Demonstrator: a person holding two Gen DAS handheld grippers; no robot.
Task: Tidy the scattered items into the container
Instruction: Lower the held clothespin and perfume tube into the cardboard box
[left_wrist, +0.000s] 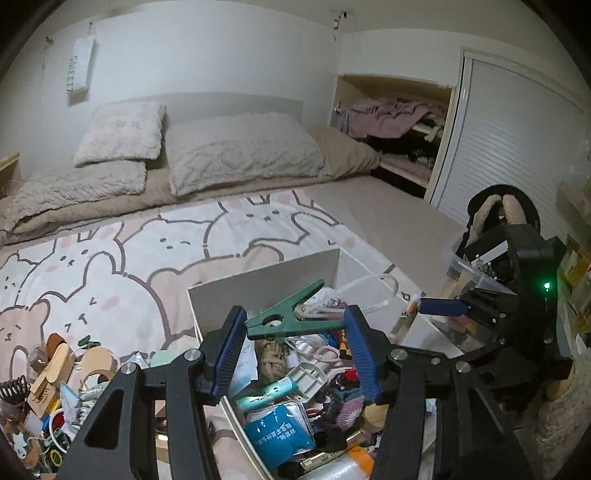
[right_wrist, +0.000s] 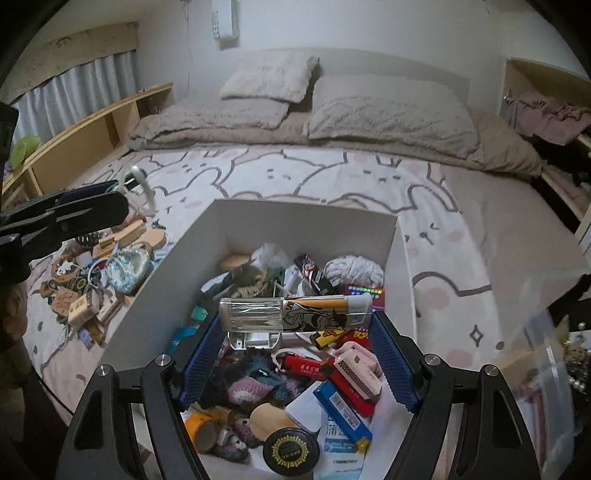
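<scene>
Over white box (right_wrist: 303, 225) on bed (right_wrist: 480, 229): right hand-held gripper (right_wrist: 295, 325) clamps long lighter (right_wrist: 295, 314) crosswise; left hand-held gripper (left_wrist: 295, 332) grips green clip (left_wrist: 291, 314). Box crammed w/ misc items; loose pile (right_wrist: 96, 269) on bed, left of box.

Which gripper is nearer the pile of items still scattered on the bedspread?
Left. The left gripper, holding a green clip, is over the white box's side next to the pile. The right gripper, holding a long lighter, is farther across the box.
</scene>
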